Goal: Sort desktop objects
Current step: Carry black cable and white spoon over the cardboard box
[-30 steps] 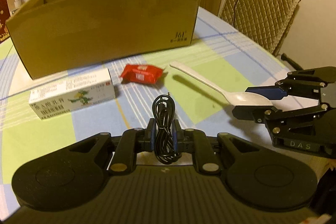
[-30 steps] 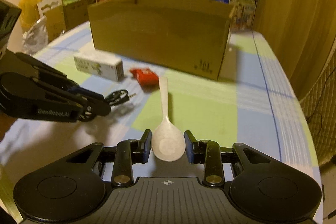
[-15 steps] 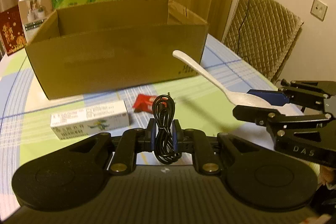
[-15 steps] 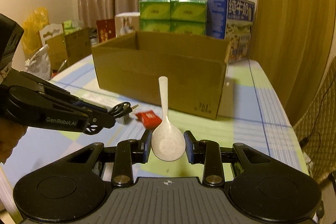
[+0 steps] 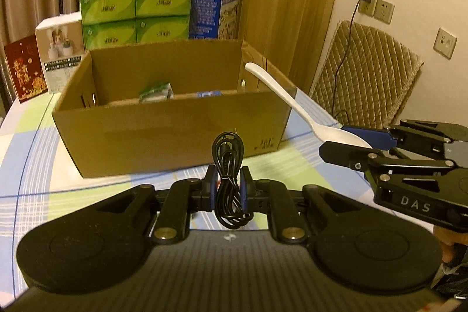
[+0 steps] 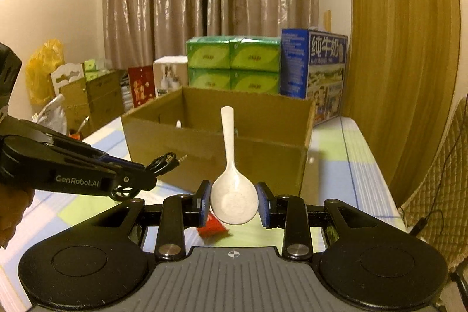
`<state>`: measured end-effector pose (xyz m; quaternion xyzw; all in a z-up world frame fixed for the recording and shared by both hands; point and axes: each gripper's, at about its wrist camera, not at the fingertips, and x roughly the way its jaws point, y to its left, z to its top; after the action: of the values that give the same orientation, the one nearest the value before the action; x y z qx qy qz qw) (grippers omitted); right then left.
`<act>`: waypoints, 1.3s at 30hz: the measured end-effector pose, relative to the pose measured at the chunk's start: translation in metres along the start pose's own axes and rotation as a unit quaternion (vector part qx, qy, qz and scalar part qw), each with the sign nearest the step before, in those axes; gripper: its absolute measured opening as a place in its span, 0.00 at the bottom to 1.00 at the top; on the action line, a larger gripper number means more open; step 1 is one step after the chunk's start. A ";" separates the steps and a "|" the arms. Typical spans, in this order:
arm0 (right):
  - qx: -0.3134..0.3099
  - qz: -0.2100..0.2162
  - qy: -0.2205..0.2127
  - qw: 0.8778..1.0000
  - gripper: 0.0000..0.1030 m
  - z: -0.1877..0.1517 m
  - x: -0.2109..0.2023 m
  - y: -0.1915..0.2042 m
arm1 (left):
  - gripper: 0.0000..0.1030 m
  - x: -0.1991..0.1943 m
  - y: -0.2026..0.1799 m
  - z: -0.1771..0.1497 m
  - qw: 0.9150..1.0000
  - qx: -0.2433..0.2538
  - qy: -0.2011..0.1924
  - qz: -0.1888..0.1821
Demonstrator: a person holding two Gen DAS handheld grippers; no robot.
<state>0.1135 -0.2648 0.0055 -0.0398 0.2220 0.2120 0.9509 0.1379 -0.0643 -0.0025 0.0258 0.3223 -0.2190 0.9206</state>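
My left gripper is shut on a coiled black cable, held above the table in front of the open cardboard box. My right gripper is shut on the bowl of a white spoon, whose handle points up toward the box. In the left wrist view the spoon and right gripper hang at the right, near the box's right end. The right wrist view shows the left gripper with the cable at the left. A small green packet lies inside the box.
A red snack packet lies on the checked tablecloth below the right gripper. Green tissue packs, a blue milk carton and other boxes stand behind the cardboard box. A quilted chair is at the right.
Both grippers have risen with their loads, from table level to about the height of the box rim, so the inside of the box now shows. The white carton and red packet dropped out of the left view.
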 end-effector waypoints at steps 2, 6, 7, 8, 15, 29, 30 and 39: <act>0.000 -0.001 -0.005 1.000 0.29 0.006 0.000 0.000 | 0.11 -0.001 0.002 0.005 1.000 -0.004 -0.004 0.001; 0.001 0.001 -0.013 1.000 0.29 0.017 0.006 0.002 | 0.11 -0.003 0.006 0.014 1.000 -0.009 -0.013 0.005; 0.001 0.002 -0.015 1.000 0.29 0.020 0.007 0.002 | 0.11 -0.004 0.008 0.016 1.000 -0.010 -0.015 0.007; 0.002 0.002 -0.017 1.000 0.29 0.022 0.008 0.002 | 0.11 -0.004 0.010 0.018 1.000 -0.011 -0.015 0.008; 0.009 0.002 -0.025 1.000 0.29 0.036 0.018 0.000 | 0.11 -0.007 0.027 0.029 0.999 -0.028 -0.026 0.022; 0.031 -0.011 -0.040 0.999 0.29 0.067 0.049 -0.022 | 0.11 0.009 0.052 0.065 0.997 -0.055 -0.045 0.040; 0.032 -0.011 -0.039 0.999 0.29 0.069 0.052 -0.022 | 0.11 0.010 0.053 0.066 0.996 -0.057 -0.046 0.041; 0.043 -0.011 -0.037 0.998 0.29 0.077 0.068 -0.027 | 0.11 0.021 0.064 0.077 0.995 -0.073 -0.049 0.047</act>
<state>0.2117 -0.2496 0.0442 0.0067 0.1947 0.1934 0.9616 0.2239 -0.0291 0.0396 -0.0373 0.2904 -0.1525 0.9439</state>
